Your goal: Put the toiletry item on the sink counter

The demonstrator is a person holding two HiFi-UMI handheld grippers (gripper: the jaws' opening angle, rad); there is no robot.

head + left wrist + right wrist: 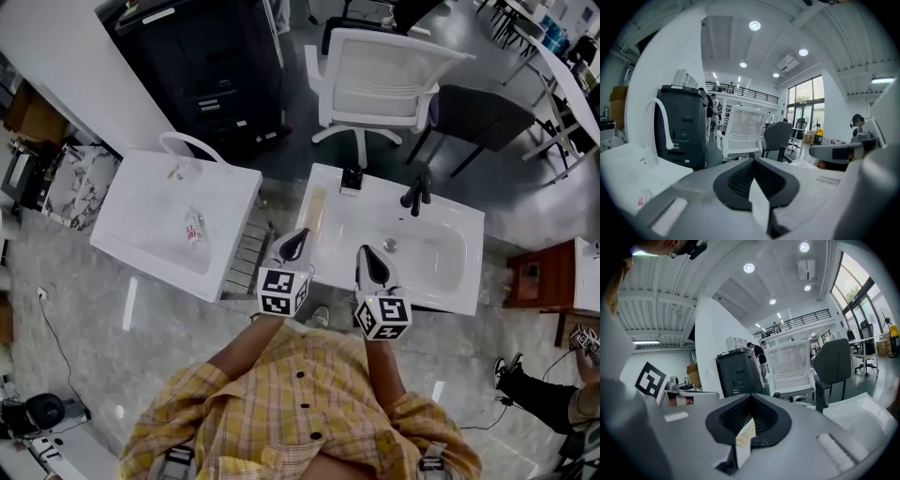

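A small clear toiletry tube [194, 228] with red print lies in the basin of the left white sink [141, 192]; in the left gripper view it shows low at the left [643, 200]. My left gripper [293, 246] hangs shut and empty over the left edge of the right sink counter [469, 230], about a hand's width right of the tube's sink. My right gripper [375, 265] is over the front rim of the right basin, its jaws together with nothing held. Both gripper views [757, 187] [747, 427] look out level across the room.
The right sink has a black faucet [415, 192], a small dark item [352, 180] at its back left and a beige strip [316, 211] along its left side. A white faucet [192, 142] arches over the left sink. A white chair [380, 80], a grey chair [483, 117] and a black cabinet [211, 66] stand behind.
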